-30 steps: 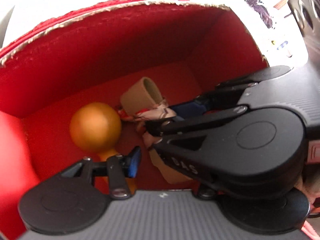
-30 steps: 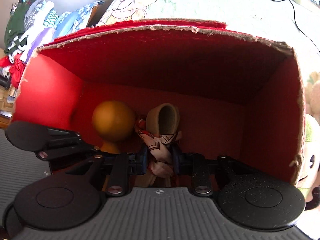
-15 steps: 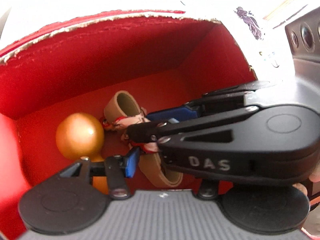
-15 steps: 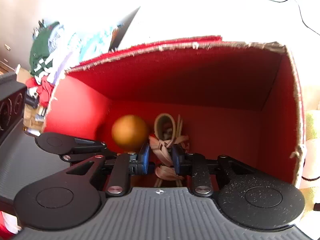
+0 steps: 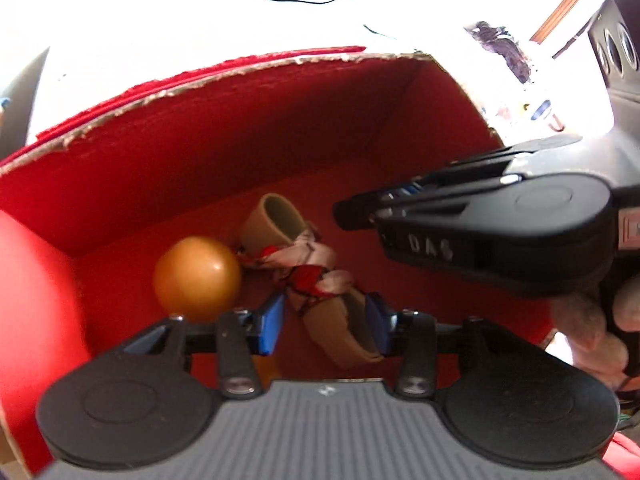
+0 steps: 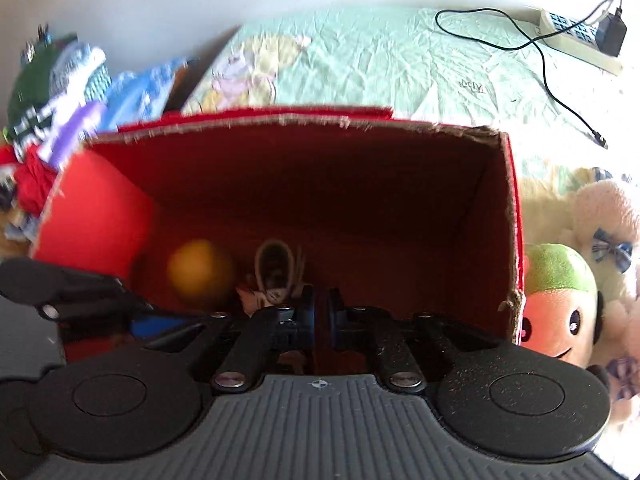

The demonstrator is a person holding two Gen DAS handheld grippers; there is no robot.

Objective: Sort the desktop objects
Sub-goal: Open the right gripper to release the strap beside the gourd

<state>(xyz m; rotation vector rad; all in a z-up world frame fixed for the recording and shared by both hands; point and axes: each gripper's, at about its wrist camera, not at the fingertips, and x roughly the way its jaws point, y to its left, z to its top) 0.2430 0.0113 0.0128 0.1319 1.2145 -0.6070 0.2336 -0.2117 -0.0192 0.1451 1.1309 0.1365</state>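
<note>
Left wrist view: red box [image 5: 168, 152] holds one orange ball [image 5: 197, 274] and one tan band with a patterned scarf [image 5: 308, 268]. Left claw [image 5: 324, 320] spread around the band. Right claw [image 5: 356, 210], withdrawn from the scarf, crosses the right side.

Right wrist view: right claw [image 6: 318, 316] now pressed together, empty. Two plush toys [image 6: 560, 300] beside the box; one power strip [image 6: 576, 40] on the bed.

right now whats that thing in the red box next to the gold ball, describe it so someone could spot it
Look into the open red box. On its floor, right of the gold ball, lies a tan band folded into loops and knotted at the middle with a red and white patterned cloth. It is the only soft, tied item there; its neighbour is a smooth, shiny ball.
</note>
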